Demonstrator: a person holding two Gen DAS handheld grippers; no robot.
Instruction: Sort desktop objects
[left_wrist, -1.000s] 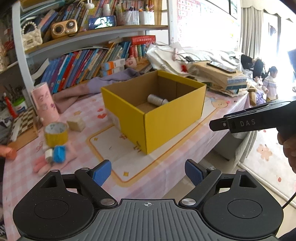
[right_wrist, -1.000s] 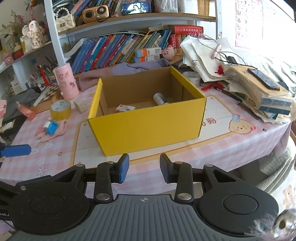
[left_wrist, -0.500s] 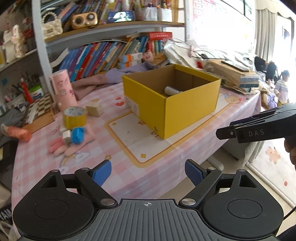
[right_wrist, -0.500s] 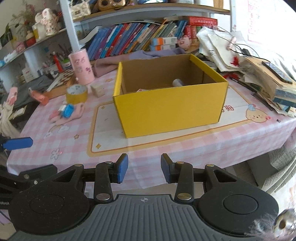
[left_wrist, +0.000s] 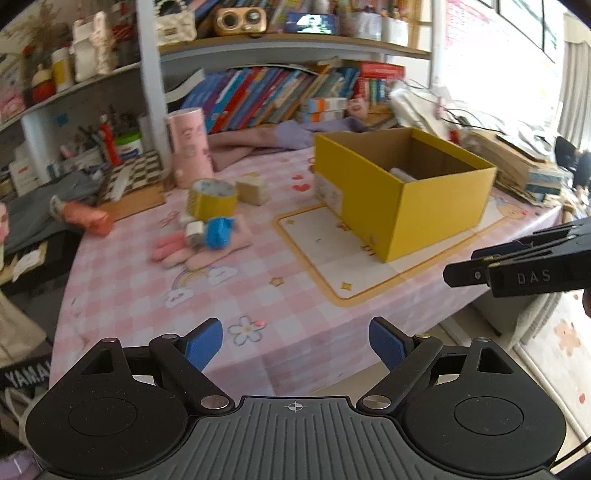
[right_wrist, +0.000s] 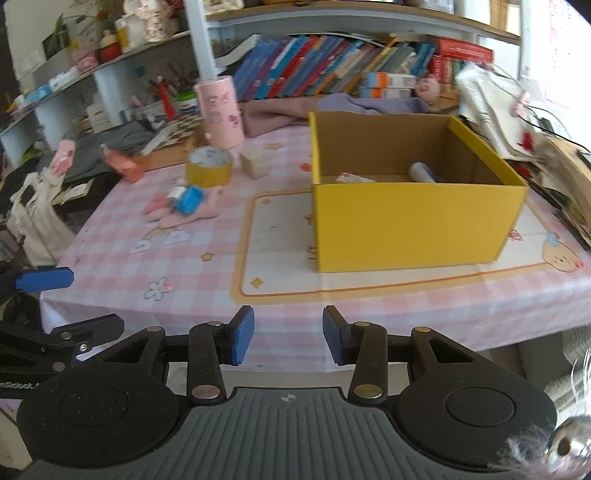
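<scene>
A yellow cardboard box (left_wrist: 439, 218) (right_wrist: 413, 221) stands open on the pink checked tablecloth, with a grey cylinder (right_wrist: 421, 172) and a small card inside. Left of it lie a yellow tape roll (left_wrist: 211, 198) (right_wrist: 208, 167), a beige block (left_wrist: 252, 189) (right_wrist: 255, 164), a blue toy (left_wrist: 218, 232) (right_wrist: 189, 199) on a pink glove, and a tall pink cup (left_wrist: 189, 147) (right_wrist: 219, 110). My left gripper (left_wrist: 295, 345) hangs wide open and empty above the table's front edge. My right gripper (right_wrist: 288, 339) holds nothing, and its jaws are opening, with a narrow gap.
Bookshelves (left_wrist: 280, 92) and a purple cloth (right_wrist: 295, 110) line the back. Stacked papers and books (right_wrist: 554, 155) crowd the right side. A chessboard (left_wrist: 129, 177) and an orange-pink object (left_wrist: 86, 218) lie at the far left. The floor shows beyond the table's front edge.
Both views have swung left and pulled back, so the box has slid to the right and the tape, toy and cup have come toward the middle. The right jaws have widened slightly.
</scene>
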